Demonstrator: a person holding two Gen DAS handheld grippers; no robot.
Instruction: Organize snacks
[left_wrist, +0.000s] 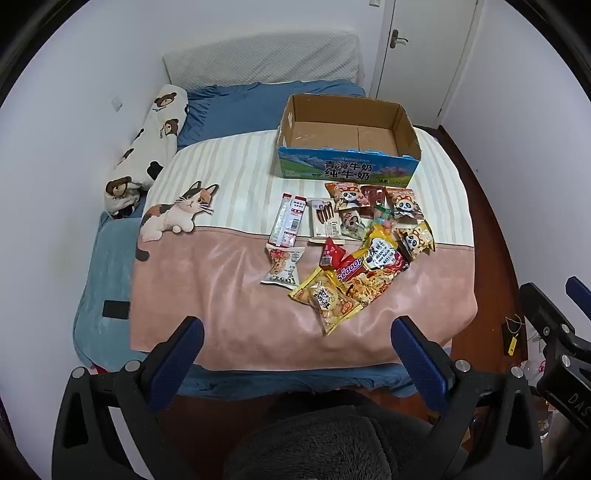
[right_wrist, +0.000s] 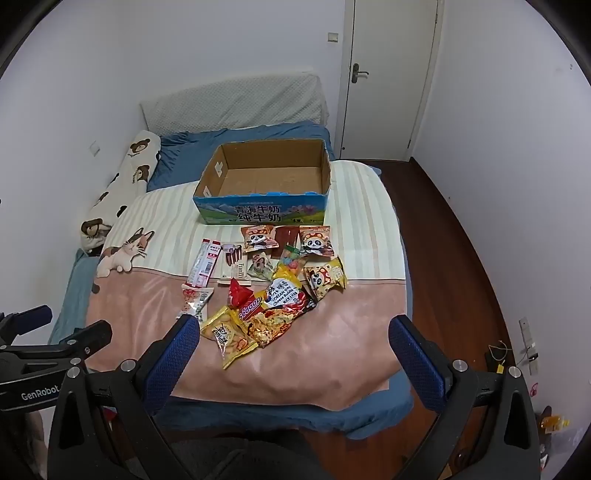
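**Snacks on the bed, box behind them**

We hold a hand-held gripper in each hand, over the near edge of the bed. Our left hand-held gripper has its blue fingers spread wide, with nothing between them. Our right hand-held gripper is spread wide too, and it holds nothing.

A pile of snacks lies on the pink and striped blanket, a bit to the right. The nearest one is a yellow bag. A big red noodle pack lies partly on it. Three small panda bags sit at the far right of the pile. On the left side lie a long pink and white stick pack and a small white bag.

Just behind the snacks stands a cardboard box with a blue front. It is open at the top and we see only its brown bottom inside. A cat picture is on the blanket to the left.
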